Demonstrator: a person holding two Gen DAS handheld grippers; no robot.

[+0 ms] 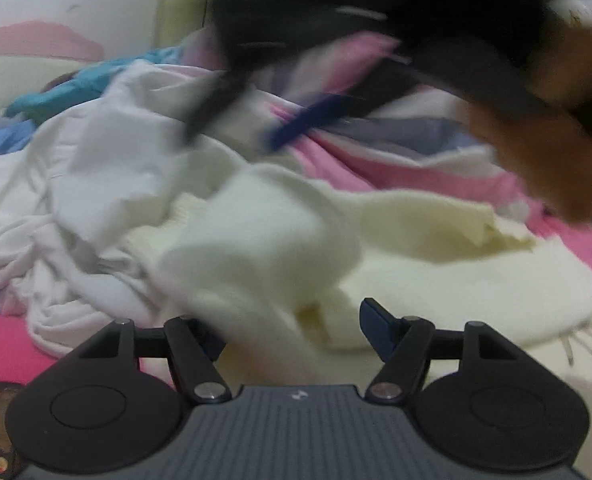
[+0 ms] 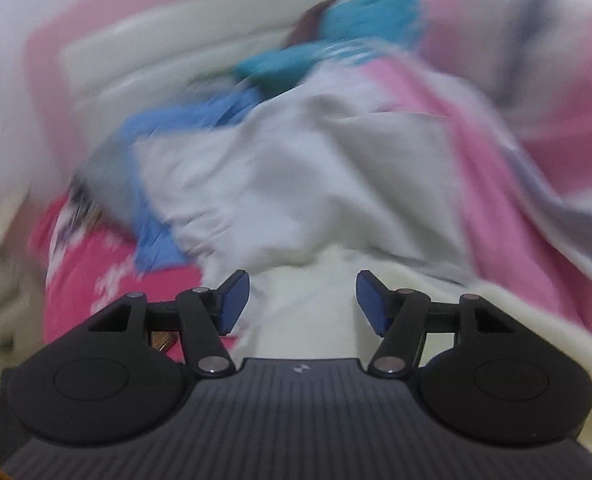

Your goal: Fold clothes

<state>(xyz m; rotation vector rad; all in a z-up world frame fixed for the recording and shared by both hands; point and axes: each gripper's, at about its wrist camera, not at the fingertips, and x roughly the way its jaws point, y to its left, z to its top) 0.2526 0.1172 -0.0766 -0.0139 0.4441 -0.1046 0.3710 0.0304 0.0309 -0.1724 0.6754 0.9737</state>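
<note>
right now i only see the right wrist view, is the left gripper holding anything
Observer: No. The left gripper is open, with the cream knit garment bunched between its spread fingers.
Operator: any edge i can aim for
Observer: Short tassels hang at the garment's right edge in the left wrist view.
Operator: anything above it
Observer: A dark blurred shape crosses the top, over the pink striped bedding. It is too smeared to identify.
</note>
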